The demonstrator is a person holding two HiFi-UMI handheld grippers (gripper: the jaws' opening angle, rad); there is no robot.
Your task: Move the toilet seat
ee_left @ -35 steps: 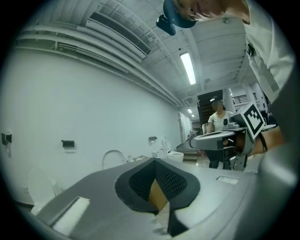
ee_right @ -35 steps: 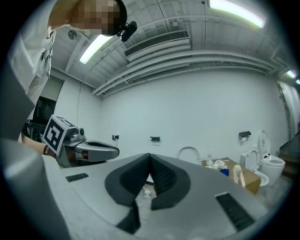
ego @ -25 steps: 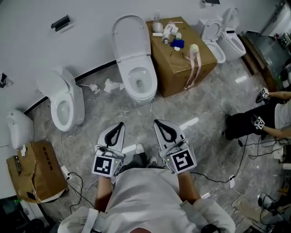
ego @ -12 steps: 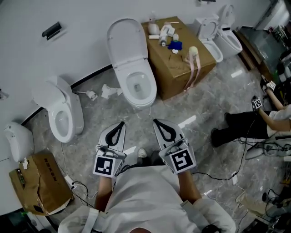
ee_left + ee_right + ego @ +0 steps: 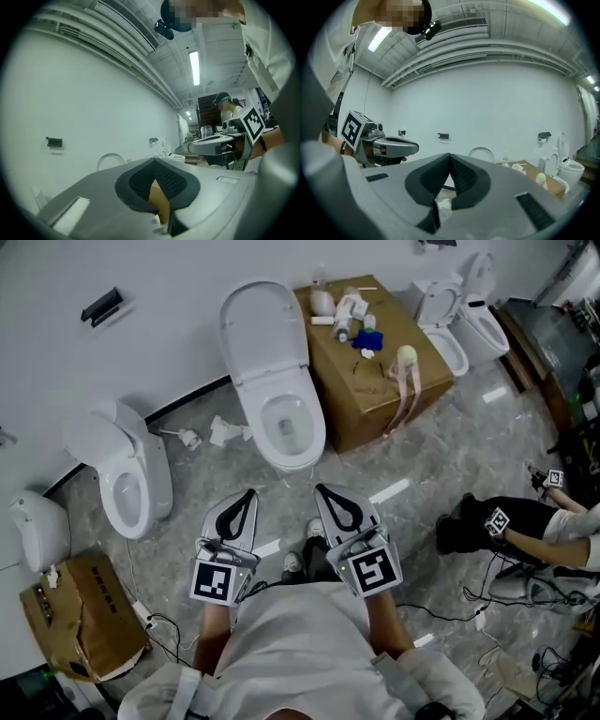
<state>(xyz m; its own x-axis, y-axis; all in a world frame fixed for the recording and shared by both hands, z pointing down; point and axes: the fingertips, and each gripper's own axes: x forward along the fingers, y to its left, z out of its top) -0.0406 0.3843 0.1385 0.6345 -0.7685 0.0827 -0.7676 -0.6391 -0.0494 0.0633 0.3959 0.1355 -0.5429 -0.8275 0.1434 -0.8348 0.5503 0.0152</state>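
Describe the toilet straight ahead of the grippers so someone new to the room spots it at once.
Find the cardboard box with bottles on top, against the white wall. The toilet stands at its left side, lid raised. The toilet further left sits angled; a third toilet stands right of the box.

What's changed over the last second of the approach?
The wearer stepped slightly nearer the middle toilet; the person at right shifted down the frame. Nothing gripped or released. The left gripper and right gripper stay shut, empty, side by side; the toilet's lid stays up.
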